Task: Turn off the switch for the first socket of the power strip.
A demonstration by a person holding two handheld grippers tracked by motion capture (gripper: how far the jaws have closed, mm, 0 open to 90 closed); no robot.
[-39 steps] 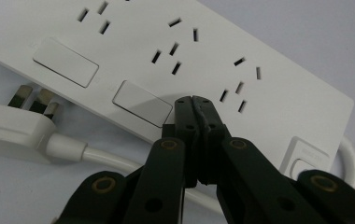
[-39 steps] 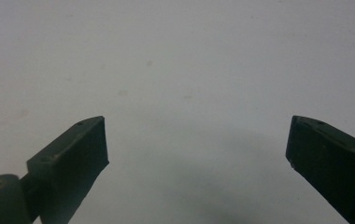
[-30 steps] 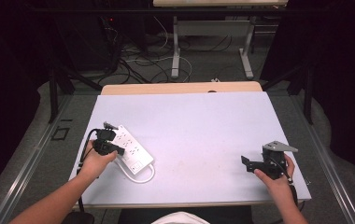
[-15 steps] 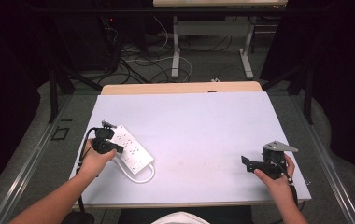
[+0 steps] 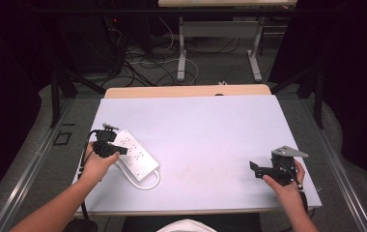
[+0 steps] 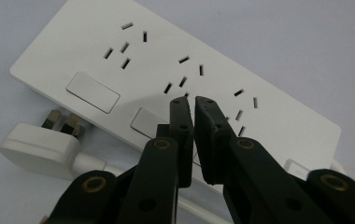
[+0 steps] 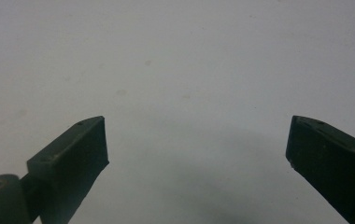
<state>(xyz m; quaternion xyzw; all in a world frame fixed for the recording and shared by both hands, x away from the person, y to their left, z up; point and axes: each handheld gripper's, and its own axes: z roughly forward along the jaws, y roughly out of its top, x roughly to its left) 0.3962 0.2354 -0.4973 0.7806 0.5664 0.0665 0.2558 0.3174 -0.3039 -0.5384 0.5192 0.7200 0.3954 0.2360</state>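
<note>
The white plastic power strip (image 5: 134,153), with 3 rocker switches and 3 socket groups, lies flat at the left front of the pale lavender table (image 5: 205,130), its white plug (image 6: 40,143) and cord looped just beside it. The left gripper (image 6: 193,100) is held just above the strip's middle switch, its jaws parted by a sliver, having just been opening slightly, with nothing between them. A press is best made straight down on the switch. Well apart from the strip, the right gripper (image 5: 258,167) is held level and wide open, holding nothing.
</note>
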